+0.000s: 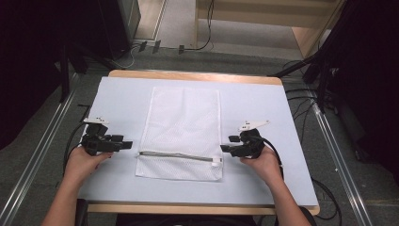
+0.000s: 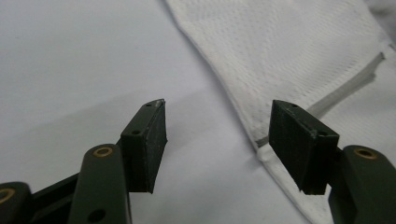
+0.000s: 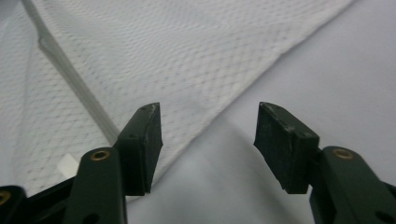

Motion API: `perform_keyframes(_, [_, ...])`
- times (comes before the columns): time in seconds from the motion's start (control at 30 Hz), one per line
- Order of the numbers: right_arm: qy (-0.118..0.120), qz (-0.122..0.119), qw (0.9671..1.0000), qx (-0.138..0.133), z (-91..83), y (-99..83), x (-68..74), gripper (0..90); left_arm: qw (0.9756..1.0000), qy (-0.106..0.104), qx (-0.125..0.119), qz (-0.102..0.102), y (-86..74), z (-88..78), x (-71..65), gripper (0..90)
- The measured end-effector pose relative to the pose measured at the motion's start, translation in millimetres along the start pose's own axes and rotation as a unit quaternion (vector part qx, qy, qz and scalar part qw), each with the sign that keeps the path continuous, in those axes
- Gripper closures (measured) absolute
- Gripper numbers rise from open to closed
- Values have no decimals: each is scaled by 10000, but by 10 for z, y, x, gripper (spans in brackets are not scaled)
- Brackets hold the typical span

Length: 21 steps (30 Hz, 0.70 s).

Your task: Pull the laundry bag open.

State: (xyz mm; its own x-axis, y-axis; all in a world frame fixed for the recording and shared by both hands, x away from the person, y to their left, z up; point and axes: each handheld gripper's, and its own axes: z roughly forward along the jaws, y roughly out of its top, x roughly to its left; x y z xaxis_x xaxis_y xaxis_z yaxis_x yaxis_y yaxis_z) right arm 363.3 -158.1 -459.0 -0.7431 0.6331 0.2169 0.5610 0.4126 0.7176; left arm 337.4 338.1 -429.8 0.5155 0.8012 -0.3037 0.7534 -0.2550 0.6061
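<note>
Lying flat near the middle of the pale blue surface [image 1: 117, 103]: one white mesh laundry bag [image 1: 183, 122], rectangular, long axis running away from the person, zipper [image 1: 179, 155] across the near end with a small white pull tab [image 1: 215, 161] at its right end

Handling, judged: very light, limp, thin mesh; likely to sag and fold on itself when lifted from one point, and to slide on the smooth cover if pushed rather than pinched. Not fragile, though the open weave could snag on a jaw corner. Stiffest parts appear to be the stitched hem and zipper tape, though the weave is too fine to be sure

Suggested hold: pinch hem or zipper tape at both side edges together, keeping the bag spread

Left hand-held gripper [image 1: 126, 144]: jaws apart, nothing between them, just beside the bag's left edge at zipper level. Right hand-held gripper [image 1: 226, 147]: jaws likewise parted and empty, at the bag's right edge near the pull tab
</note>
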Motion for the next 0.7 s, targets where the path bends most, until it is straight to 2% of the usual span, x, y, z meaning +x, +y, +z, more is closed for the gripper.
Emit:
perform_keyframes(0.07, [-111,95,9999,-32,-16,-16,-41,382,10000,98,-10,7,3,9,17,359])
perform_keyframes(0.27, [-427,378,9984,-51,-67,-89,-158,344,9998,207,-23,16,16,34,81,318])
perform_keyframes(0.53, [-573,442,9974,-17,-96,-157,-204,316,9994,321,-64,135,48,64,102,288])
perform_keyframes(0.7, [-647,374,9972,-10,-94,-191,-216,285,9986,467,-61,239,69,93,113,282])
